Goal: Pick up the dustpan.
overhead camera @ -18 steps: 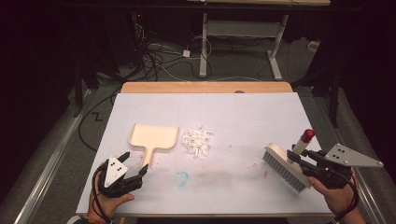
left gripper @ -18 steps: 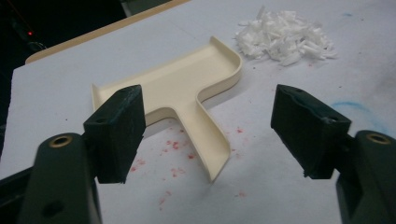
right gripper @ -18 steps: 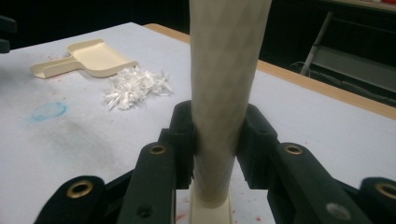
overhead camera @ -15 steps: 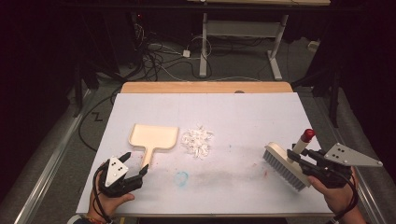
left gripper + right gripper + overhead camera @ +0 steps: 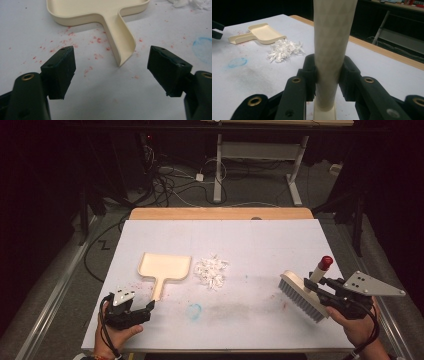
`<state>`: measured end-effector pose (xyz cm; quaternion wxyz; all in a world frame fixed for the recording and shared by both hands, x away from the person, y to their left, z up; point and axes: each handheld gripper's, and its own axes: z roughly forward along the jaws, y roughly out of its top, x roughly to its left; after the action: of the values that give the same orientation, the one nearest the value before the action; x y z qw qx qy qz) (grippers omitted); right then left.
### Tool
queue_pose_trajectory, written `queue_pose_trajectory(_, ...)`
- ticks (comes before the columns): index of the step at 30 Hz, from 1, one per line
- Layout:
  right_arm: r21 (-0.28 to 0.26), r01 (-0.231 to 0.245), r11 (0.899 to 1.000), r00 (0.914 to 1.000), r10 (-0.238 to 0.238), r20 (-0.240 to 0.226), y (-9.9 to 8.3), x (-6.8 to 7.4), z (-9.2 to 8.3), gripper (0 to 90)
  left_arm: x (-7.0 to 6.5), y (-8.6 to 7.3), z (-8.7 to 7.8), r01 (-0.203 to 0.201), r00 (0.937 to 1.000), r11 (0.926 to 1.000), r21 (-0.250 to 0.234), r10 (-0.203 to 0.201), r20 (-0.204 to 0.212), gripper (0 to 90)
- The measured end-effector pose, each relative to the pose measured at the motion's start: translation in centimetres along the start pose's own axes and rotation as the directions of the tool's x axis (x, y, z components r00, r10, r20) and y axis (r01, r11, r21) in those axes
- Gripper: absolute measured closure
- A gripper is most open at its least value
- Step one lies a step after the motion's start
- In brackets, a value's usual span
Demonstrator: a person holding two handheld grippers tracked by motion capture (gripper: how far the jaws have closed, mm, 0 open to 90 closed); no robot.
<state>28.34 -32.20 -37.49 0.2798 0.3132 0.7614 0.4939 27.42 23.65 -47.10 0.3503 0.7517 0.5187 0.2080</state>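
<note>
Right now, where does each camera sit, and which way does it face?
High view: above the person's side, facing forward and down on the table; both hands and grippers show.
Left gripper view: rides the left gripper, jaws open, facing the dustpan handle.
Right gripper view: rides the right gripper, shut on the brush handle.
All three share the dustpan.

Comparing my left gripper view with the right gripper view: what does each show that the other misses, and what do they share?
Left gripper view alone: the left gripper with jaws open, the end of the dustpan's handle just ahead of them and untouched, and red specks on the table.

Right gripper view alone: the right gripper shut on the brush handle, and the wooden table edge.

Both: the cream dustpan, the white paper scraps, the blue smudge.
</note>
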Motion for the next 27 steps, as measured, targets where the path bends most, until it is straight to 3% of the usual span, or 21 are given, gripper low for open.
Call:
queue_pose_trajectory(2, 0.004, 0.004, 1.0, 1.0, -0.004, -0.008, 0.1, 0.1, 0.3, 70.6, 0.0, 0.3, 0.3, 0.008, 1.0, 0.9998, 0.018, -0.008, 0.001, 22.0)
queue_pose_trajectory(7, 0.019, 0.009, 1.0, 0.9998, -0.009, -0.019, 0.2, 0.1, 1.0, 70.5, 0.1, 1.6, 2.4, 0.01, 0.9988, 0.9947, 0.102, -0.005, -0.049, 21.6)
queue_pose_trajectory(10, 0.034, 0.02, 0.999, 0.9997, -0.02, -0.016, 0.2, 0.3, 1.5, 70.5, 0.4, 2.2, 3.9, 0.044, 0.999, 0.9906, 0.13, -0.043, -0.006, 21.8)
queue_pose_trajectory(11, 0.038, 0.019, 0.999, 0.9996, -0.018, -0.019, 0.2, 0.3, 1.6, 70.6, 0.2, 2.3, 4.3, 0.037, 0.9992, 0.9906, 0.132, -0.039, 0.008, 22.3)
queue_pose_trajectory(13, 0.04, 0.024, 0.999, 0.9994, -0.023, -0.025, 0.2, 0.4, 1.7, 70.5, -0.5, 2.8, 4.8, 0.012, 0.9999, 0.9893, 0.145, -0.011, -0.003, 22.6)
queue_pose_trajectory(17, 0.045, 0.029, 0.999, 0.9994, -0.028, -0.021, 0.1, 0.5, 1.8, 70.5, -0.8, 3.7, 4.8, 0.02, 0.9997, 0.9909, 0.133, -0.018, -0.018, 23.7)
queue_pose_trajectory(21, 0.043, 0.032, 0.999, 0.9993, -0.031, -0.023, 0.1, 0.5, 1.5, 70.5, -0.6, 3.9, 3.6, 0.078, 0.9969, 0.9921, 0.098, -0.078, -0.01, 26.2)
queue_pose_trajectory(23, 0.044, 0.033, 0.998, 0.9993, -0.032, -0.021, 0.1, 0.5, 1.5, 70.5, -1.1, 4.0, 3.4, 0.097, 0.9951, 0.9908, 0.094, -0.098, 0.007, 26.3)
queue_pose_trajectory(27, 0.048, 0.034, 0.998, 0.9993, -0.034, -0.018, 0.1, 0.6, 1.5, 70.5, -2.4, 4.2, 4.2, 0.094, 0.9953, 0.9904, 0.102, -0.096, 0.013, 23.6)
